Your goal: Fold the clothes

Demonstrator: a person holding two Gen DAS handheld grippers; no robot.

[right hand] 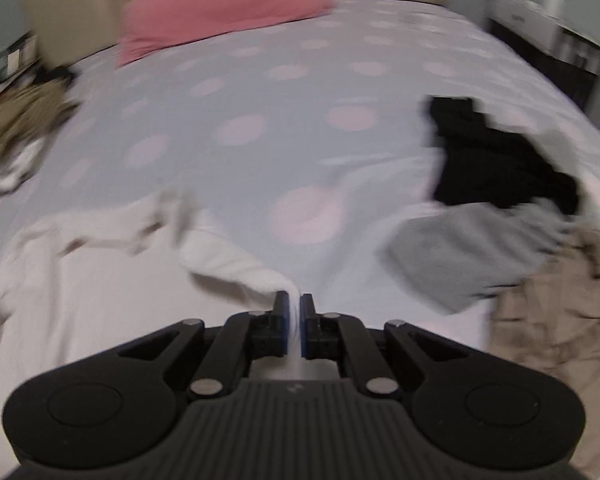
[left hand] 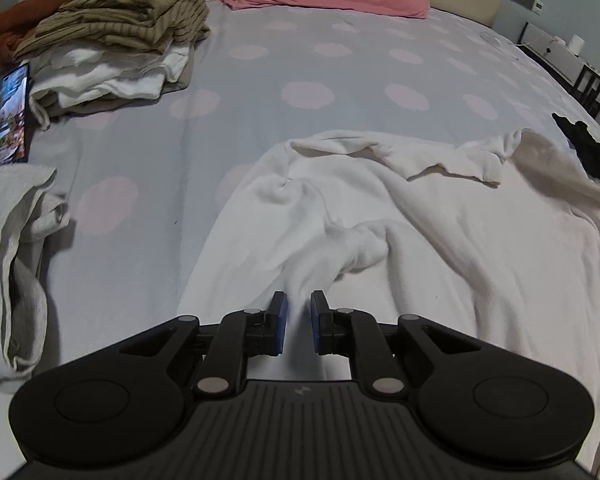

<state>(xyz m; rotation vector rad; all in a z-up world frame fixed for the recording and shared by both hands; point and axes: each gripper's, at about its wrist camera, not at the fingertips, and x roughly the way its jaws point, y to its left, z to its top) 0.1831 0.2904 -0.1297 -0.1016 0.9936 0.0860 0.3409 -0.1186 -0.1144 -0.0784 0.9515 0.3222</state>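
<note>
Fabric of a white garment lies spread and rumpled on the dotted bed in the left wrist view, a ridge of it running between the jaws of the left gripper, which pinch that fold. Folded clothes are stacked at the far left beside a phone. Right wrist view, blurred: the right gripper has its jaws pressed together on a corner of the white garment; black, grey and tan clothes lie to the right.
</note>
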